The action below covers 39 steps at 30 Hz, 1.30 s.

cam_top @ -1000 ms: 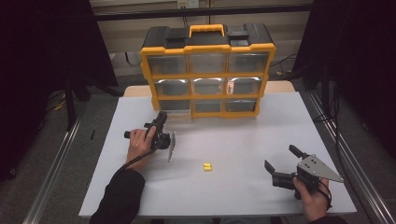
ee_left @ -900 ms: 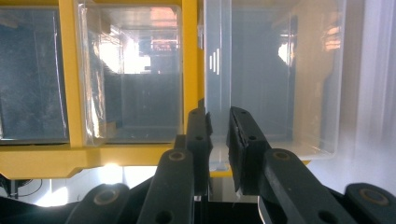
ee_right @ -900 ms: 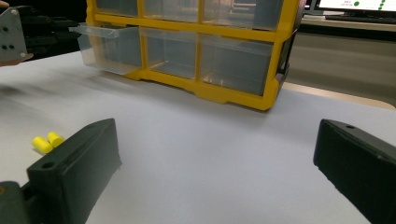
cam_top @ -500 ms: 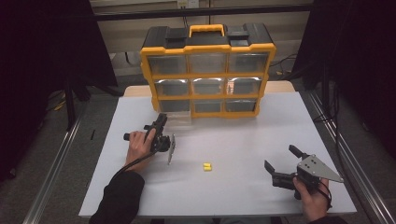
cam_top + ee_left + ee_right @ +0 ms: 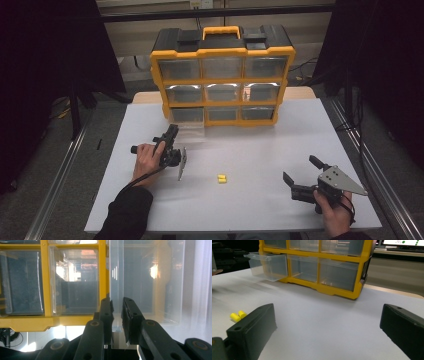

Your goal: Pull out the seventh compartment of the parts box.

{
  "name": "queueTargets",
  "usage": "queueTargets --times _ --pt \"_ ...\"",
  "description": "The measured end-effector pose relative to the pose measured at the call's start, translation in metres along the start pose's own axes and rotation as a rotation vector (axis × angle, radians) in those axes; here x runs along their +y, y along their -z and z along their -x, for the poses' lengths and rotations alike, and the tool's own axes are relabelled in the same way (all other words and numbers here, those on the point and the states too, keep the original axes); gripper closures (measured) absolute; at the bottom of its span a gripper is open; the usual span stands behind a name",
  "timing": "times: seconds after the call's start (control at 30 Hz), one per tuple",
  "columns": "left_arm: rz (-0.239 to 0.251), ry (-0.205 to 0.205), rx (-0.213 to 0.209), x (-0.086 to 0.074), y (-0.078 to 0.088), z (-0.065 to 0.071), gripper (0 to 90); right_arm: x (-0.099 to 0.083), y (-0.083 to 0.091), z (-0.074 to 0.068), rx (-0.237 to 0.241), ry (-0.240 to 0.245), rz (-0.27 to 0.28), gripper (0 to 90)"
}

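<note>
A yellow and black drawer organizer (image 5: 222,51) stands at the back of the white table (image 5: 250,150). Its bottom-left clear drawer (image 5: 189,127) is pulled partly out. My left gripper (image 5: 173,131) reaches to that drawer; in the left gripper view its jaws (image 5: 116,312) are shut on the drawer's clear front wall (image 5: 116,285). Two small yellow pieces (image 5: 222,178) lie side by side mid-table, also at the left in the right gripper view (image 5: 238,315). My right gripper (image 5: 300,169) rests near the front right, open, with nothing between its jaws (image 5: 324,322).
The organizer's other clear drawers (image 5: 222,92) sit closed and look empty. Bare tabletop lies between the two hands. Metal rails (image 5: 60,175) run along both sides of the table, and dark curtains hang beyond them.
</note>
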<state>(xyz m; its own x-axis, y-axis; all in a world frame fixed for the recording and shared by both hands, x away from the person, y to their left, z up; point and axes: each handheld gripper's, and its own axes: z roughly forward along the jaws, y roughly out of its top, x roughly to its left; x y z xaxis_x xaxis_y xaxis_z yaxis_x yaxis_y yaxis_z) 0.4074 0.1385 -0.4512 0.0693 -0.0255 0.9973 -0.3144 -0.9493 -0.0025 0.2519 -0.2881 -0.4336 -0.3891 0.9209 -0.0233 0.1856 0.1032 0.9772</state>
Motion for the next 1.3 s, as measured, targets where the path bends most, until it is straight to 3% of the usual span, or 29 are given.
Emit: queueTargets --times 0.33,0.5,0.7,1.13,1.3 --pt "0.002 -0.004 -0.001 0.0 0.004 -0.001 79.6 0.0 0.0 -0.001 0.003 0.0 0.0 0.1" --pt "0.01 0.016 0.0 -0.003 0.007 -0.001 79.6 0.0 0.0 -0.001 0.003 0.0 0.0 0.1" --pt "0.012 -0.009 0.001 -0.002 0.011 0.0 79.5 0.0 0.0 -0.001 0.003 0.0 0.0 0.1" --pt "0.005 -0.014 -0.003 -0.001 0.011 0.002 79.0 0.0 0.0 -0.001 0.005 -0.001 0.0 0.1" --pt "0.003 0.027 -0.013 -0.002 0.011 0.002 77.5 0.0 0.0 -0.001 0.004 -0.001 -0.001 0.1"
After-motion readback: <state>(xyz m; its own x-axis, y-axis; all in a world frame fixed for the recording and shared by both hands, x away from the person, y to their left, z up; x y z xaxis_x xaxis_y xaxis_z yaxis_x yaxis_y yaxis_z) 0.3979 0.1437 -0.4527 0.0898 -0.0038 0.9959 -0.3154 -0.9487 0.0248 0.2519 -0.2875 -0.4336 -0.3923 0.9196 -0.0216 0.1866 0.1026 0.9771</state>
